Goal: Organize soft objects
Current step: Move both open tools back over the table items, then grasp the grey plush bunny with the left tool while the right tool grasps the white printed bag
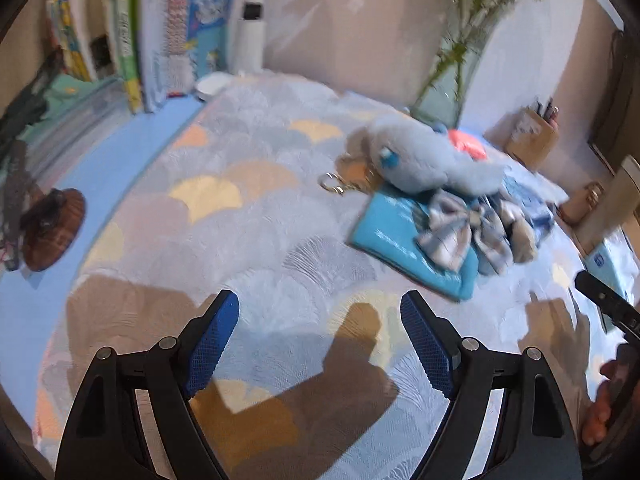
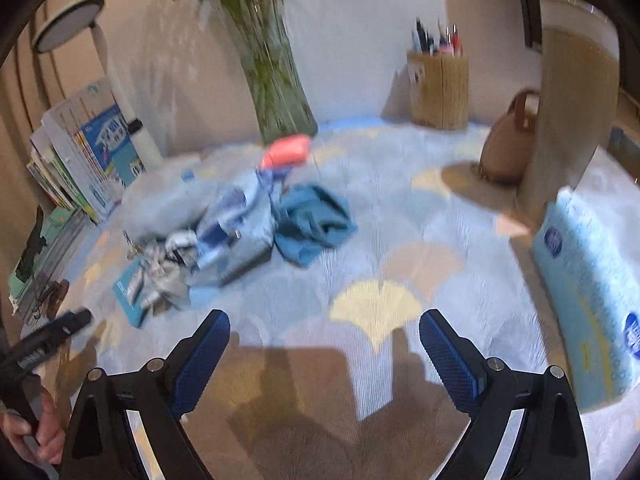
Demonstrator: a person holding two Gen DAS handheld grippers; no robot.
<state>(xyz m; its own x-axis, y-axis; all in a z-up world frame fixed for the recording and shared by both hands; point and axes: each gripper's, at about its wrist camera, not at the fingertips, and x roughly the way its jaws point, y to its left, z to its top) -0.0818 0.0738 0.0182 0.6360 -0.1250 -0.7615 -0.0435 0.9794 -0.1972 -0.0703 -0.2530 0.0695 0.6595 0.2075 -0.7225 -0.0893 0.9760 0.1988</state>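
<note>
Covering the table, a patterned cloth (image 2: 400, 208) in pale blue with yellow and tan fan shapes; standing at the back by the wall, a glass vase (image 2: 276, 92) of green stems, a row of books (image 1: 160, 40) at far left, a wooden pen pot (image 2: 439, 90) toward the right, a brown bag (image 2: 505, 148) beside a tall beige post; lying at the right edge, a blue tissue pack (image 2: 588, 300); heaped mid-cloth, well ahead of both claws, the soft things: a pale blue plush (image 1: 420, 160) resting on a flat blue pouch (image 1: 392, 236), a plaid bow (image 1: 452, 228) against it, a crumpled teal cloth (image 2: 314, 222) just beside the heap, a pink lump (image 2: 286, 152) behind, near the vase; blurred, so finer detail unclear; hovering low over bare cloth, left gripper (image 1: 320, 316) spread wide, nothing between its blue pads; likewise right gripper (image 2: 325, 334), gaping wide, holding nothing.
</note>
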